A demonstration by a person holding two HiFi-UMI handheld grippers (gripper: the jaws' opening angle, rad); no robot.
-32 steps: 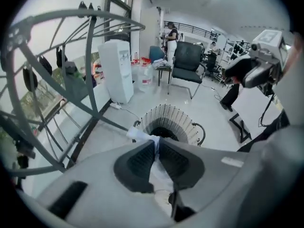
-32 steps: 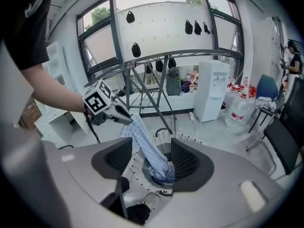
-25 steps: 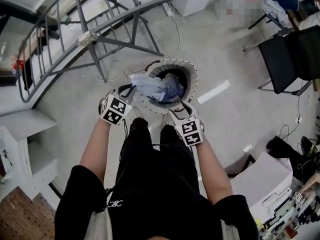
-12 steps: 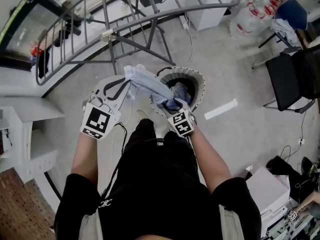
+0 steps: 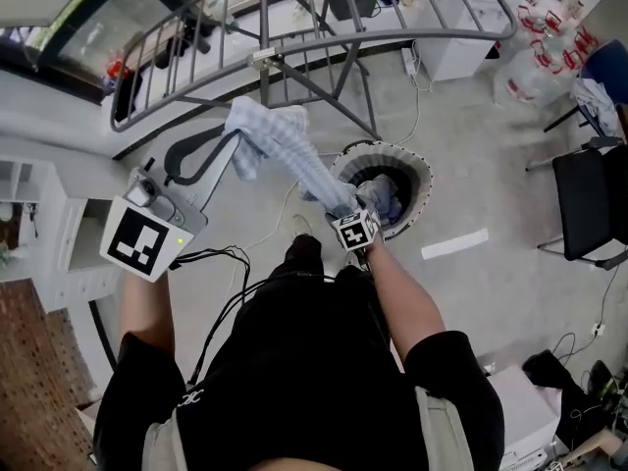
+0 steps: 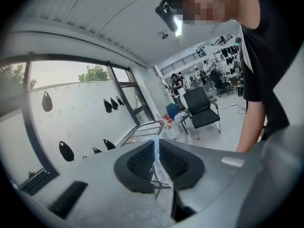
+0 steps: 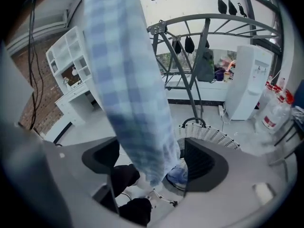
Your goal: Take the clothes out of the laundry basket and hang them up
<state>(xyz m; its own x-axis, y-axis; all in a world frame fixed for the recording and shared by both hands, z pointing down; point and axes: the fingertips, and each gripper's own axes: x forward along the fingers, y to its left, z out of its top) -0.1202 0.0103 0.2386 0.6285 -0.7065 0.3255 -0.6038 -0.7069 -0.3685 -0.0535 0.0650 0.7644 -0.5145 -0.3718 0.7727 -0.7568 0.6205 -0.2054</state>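
Overhead, head view: a person in a black shirt, seen from above, stands over a white round laundry basket (image 5: pixel 425 177) on a grey floor.
Garment: a pale blue checked garment (image 5: pixel 285 150) stretches from the raised left gripper (image 5: pixel 234 137) down to the basket mouth.
Right gripper: the right gripper (image 5: pixel 368 204) is low at the basket rim, covering the garment's lower end.
Basket contents: a few darker blue clothes (image 5: pixel 390 202) show inside; the rest is hidden.
Rack: a grey metal drying rack (image 5: pixel 412 35) stands beyond the basket.
Writing: both grippers carry black-and-white square markers with no words. A small white logo on the shirt and the red labels on some bottles (image 5: pixel 535 62) are too small to read.
Cut off: a black chair (image 5: pixel 589 199) runs off the right edge.

Left gripper view, tongs: the jaws are pressed together on a thin fold of the garment (image 6: pixel 156 151).
Background: windows and a chair (image 6: pixel 202 109); the basket is out of sight.

Right gripper view, tongs: the jaws have just been opening and stand wide apart. The garment (image 7: pixel 128 80) hangs between them with neither pad pressing on it.
Beyond: the basket (image 7: pixel 213 136) and the rack (image 7: pixel 205 34).
Cut off: the garment's top leaves the frame.
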